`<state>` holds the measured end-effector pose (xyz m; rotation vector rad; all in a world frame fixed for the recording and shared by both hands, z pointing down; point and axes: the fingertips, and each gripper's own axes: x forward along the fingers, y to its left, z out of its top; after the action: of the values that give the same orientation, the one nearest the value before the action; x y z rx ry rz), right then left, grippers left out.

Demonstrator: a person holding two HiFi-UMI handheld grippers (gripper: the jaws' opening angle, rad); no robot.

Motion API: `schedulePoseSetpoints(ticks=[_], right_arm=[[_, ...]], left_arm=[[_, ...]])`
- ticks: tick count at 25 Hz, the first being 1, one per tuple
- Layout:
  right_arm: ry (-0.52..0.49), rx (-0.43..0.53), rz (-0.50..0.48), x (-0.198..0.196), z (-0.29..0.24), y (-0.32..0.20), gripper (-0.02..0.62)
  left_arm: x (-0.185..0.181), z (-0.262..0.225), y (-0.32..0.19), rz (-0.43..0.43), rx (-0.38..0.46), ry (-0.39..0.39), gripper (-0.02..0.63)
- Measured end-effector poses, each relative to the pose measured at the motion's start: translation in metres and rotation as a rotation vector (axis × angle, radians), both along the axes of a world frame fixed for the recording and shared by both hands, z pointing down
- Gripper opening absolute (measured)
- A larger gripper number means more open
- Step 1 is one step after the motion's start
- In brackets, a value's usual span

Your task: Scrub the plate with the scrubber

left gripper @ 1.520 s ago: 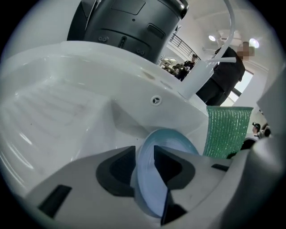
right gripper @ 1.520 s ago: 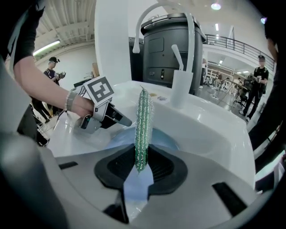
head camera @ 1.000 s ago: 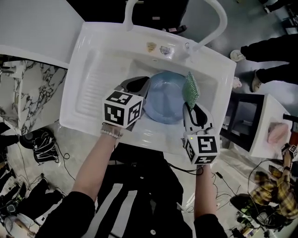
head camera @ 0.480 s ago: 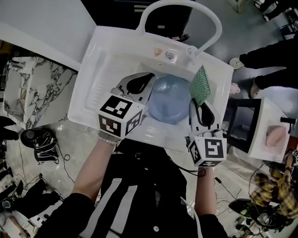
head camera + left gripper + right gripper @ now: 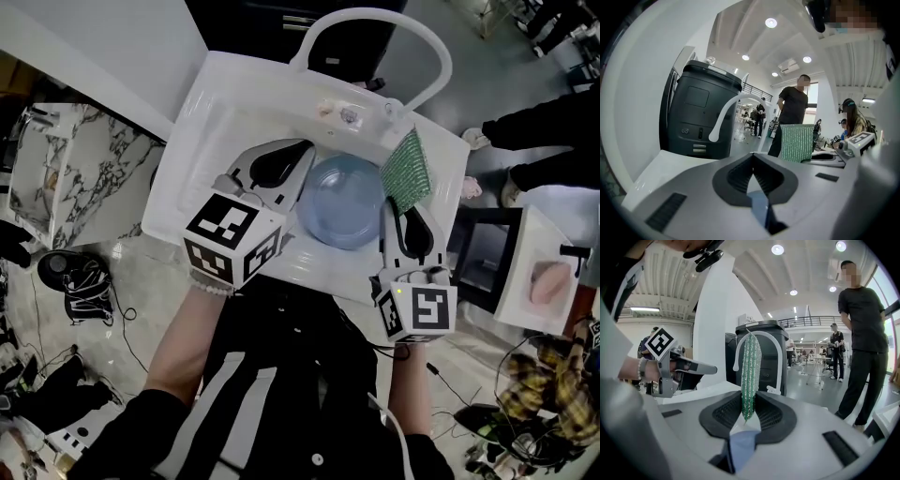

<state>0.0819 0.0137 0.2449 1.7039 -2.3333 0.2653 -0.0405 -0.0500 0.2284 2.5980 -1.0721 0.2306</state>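
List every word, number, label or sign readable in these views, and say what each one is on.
No quotable text: nothing in these views can be read.
Two stickers on the sink rim: too small to read.
Left marker cube and right marker cube: square code patterns only, no letters.
Dark cabinet: a small mark on its front, too blurred to read.

Scrubber point(image 5: 406, 172), at tips of R gripper point(image 5: 403, 211): 1 s ago it lay over the R part of the plate point(image 5: 342, 202), showing narrow. Now clear of the rim, just beside it, broad green face showing, leaning away from plate. R fingers point(image 5: 420, 234) went w/ it, a bit further off rim. L gripper point(image 5: 302, 169): marker cube further back from plate, looms larger. Head view swung: faucet arch point(image 5: 375, 26) now whole in frame, sink point(image 5: 202, 141) more askew.
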Motion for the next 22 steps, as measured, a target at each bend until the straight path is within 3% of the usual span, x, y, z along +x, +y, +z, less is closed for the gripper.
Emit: schedulePoseSetpoints(ticks=[10,22], right_arm=[[0.003,0.054,-0.019,-0.013,-0.024,0.001,0.089],[0.01,0.059,-0.031,-0.017,-0.029,-0.003,0.089]], left_arm=[[-0.014,-0.027,0.006,-0.012,0.059,0.023,0.0],[-0.011,-0.035,0.011,0.015,0.092,-0.005,0.0]])
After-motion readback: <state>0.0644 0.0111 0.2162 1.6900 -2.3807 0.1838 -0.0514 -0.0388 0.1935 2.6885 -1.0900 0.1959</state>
